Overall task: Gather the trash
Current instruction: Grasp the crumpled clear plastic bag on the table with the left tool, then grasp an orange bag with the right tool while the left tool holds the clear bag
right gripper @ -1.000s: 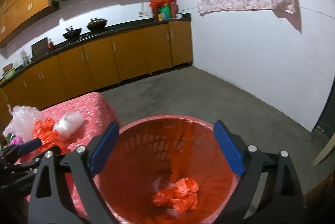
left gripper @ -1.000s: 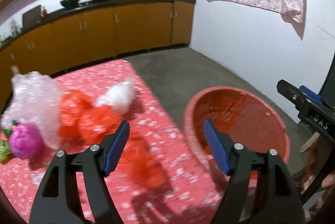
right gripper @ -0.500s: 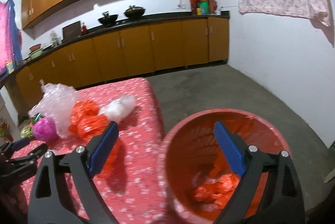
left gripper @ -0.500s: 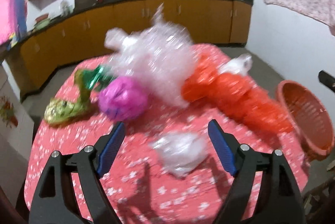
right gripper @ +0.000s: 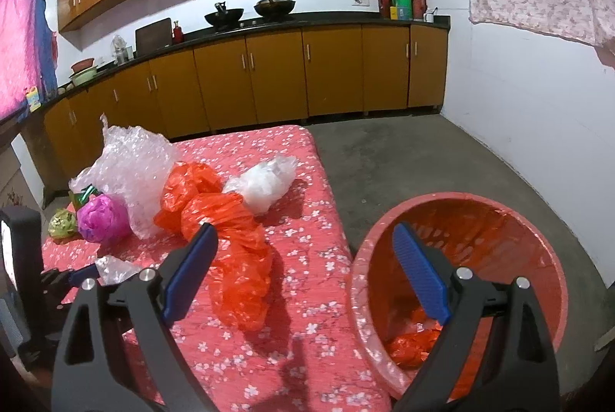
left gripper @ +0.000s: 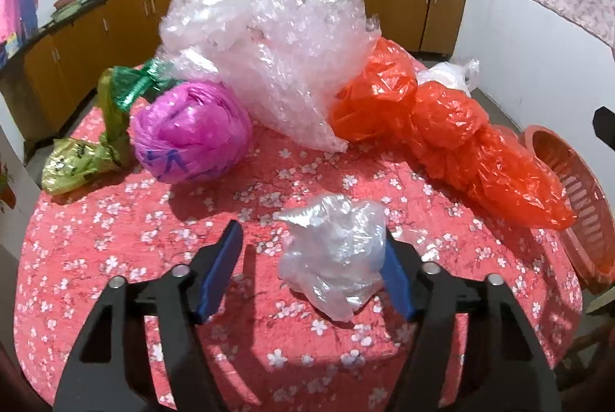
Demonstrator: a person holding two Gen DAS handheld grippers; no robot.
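Left wrist view: a small crumpled clear plastic bag (left gripper: 334,254) is being framed between the blue-padded fingers of the left gripper (left gripper: 311,269), on a table covered with a red cloth printed with white blossoms (left gripper: 115,258). The jaws have just been closing around the bag; the right-hand pad is lying against the bag's side, while a clear gap is being left at the left-hand pad, so the bag is not yet being pinched. For a sound pick, the gripper is best being shifted slightly toward the bag so that the bundle is centred, and the pads brought low enough that the bulk, not a loose flap, is being caught. Thin film of this kind is judged likely to slip or balloon out if squeezed off-centre. Beyond the bag, a large heap of clear bubble wrap (left gripper: 284,58), a round magenta plastic bundle (left gripper: 192,135), a knotted green-and-gold foil wrapper (left gripper: 100,139) and a long crumpled orange plastic bag (left gripper: 453,139) are being left for later. Right wrist view: the right gripper (right gripper: 307,273) is being held spread wide and empty, between the table edge and a round red plastic basket (right gripper: 546,296) standing on the floor, in which orange plastic is already lying.
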